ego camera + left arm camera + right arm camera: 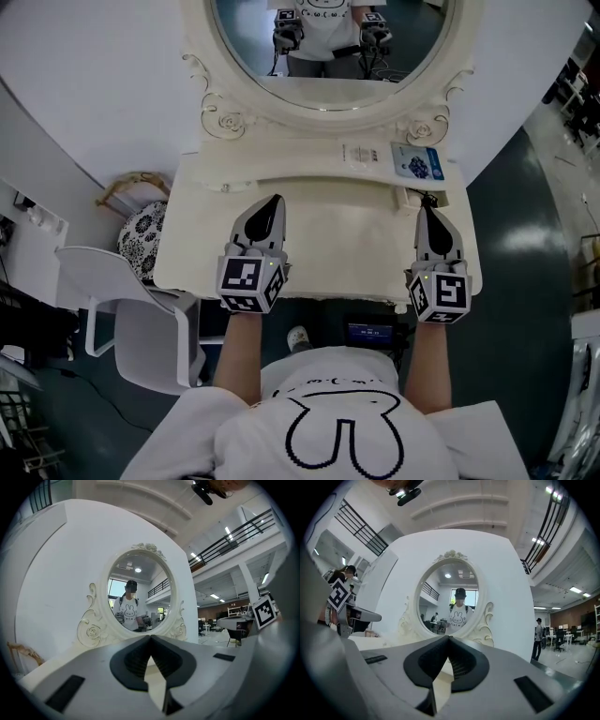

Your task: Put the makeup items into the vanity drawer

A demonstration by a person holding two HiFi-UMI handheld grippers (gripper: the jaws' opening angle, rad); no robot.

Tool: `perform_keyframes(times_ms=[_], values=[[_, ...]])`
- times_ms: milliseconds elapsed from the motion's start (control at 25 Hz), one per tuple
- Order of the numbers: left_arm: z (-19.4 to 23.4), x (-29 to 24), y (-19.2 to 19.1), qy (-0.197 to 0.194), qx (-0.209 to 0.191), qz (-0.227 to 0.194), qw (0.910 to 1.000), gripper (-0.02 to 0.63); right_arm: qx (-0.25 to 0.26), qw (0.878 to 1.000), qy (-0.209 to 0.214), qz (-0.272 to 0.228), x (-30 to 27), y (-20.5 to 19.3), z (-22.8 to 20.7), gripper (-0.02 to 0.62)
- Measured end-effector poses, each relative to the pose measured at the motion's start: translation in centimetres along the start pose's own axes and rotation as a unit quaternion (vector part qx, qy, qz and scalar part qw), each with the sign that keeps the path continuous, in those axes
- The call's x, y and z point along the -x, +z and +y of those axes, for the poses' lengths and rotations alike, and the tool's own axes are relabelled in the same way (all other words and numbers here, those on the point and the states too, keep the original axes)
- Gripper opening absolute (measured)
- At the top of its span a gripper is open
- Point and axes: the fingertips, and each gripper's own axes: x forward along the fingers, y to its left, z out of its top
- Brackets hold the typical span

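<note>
— Jaws on the left gripper [273, 201]?
— Shut, tips meeting, nothing btwn them. Same w/ the right gripper [429, 212]: pads together, empty. Both hover over the vanity top [328, 234], well apart.
— Makeup items?
— Only candidate shows in the head view: a flat blue-and-white packet [417, 161] at the back right of the top, just beside the mirror frame [225, 117], w/ a white leaflet [361, 154] to its left. Gripper views miss both, since the jaws block the tabletop.
— What do those views add?
— Mirror glass [140, 573] upright, reflecting the person [337, 422] in a bunny shirt. Right gripper view also catches a bystander [539, 638] beside the white panel, plus the left gripper's marker cube [338, 595].
— Packet's long axis?
— Lies flat, long side approx along the back edge, slightly skewed. Which end is its top, can't tell.
— Vanity drawer?
— Can't make out from above whether it's open.
</note>
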Motion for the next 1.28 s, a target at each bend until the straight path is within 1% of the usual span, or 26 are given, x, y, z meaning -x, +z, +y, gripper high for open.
perform_keyframes(times_ms=[240, 400, 520, 840, 1080, 1280], values=[[-3.1, 0.5, 1.7, 0.001, -0.016, -0.018, 0.9997, 0.025, -0.008, 1.0, 0.005, -0.015, 1.4, 1.1, -2.3, -0.005], [-4.5, 0.8, 2.7, 0.017, -0.011, -0.028, 0.9994, 0.025, -0.013, 1.0, 0.008, -0.016, 2.8, 1.6, -4.1, -0.006], [-5.9, 0.9, 3.2, 0.02, -0.005, -0.037, 0.9991, 0.026, -0.01, 1.0, 0.01, -0.017, 4.0, 1.7, -5.2, -0.006], [-10.6, 0.5, 3.7, 0.007, -0.021, -0.041, 0.9989, 0.026, -0.008, 1.0, 0.01, -0.018, 6.6, 1.4, -7.9, -0.009], [-12.2, 0.0, 3.9, 0.007, -0.027, -0.043, 0.9987, 0.025, -0.006, 1.0, 0.006, -0.023, 7.5, 1.4, -9.8, -0.009], [-13.4, -0.6, 4.3, -0.002, -0.037, -0.043, 0.9984, 0.025, -0.011, 1.0, -0.002, -0.029, 7.8, 1.6, -10.9, -0.009]])
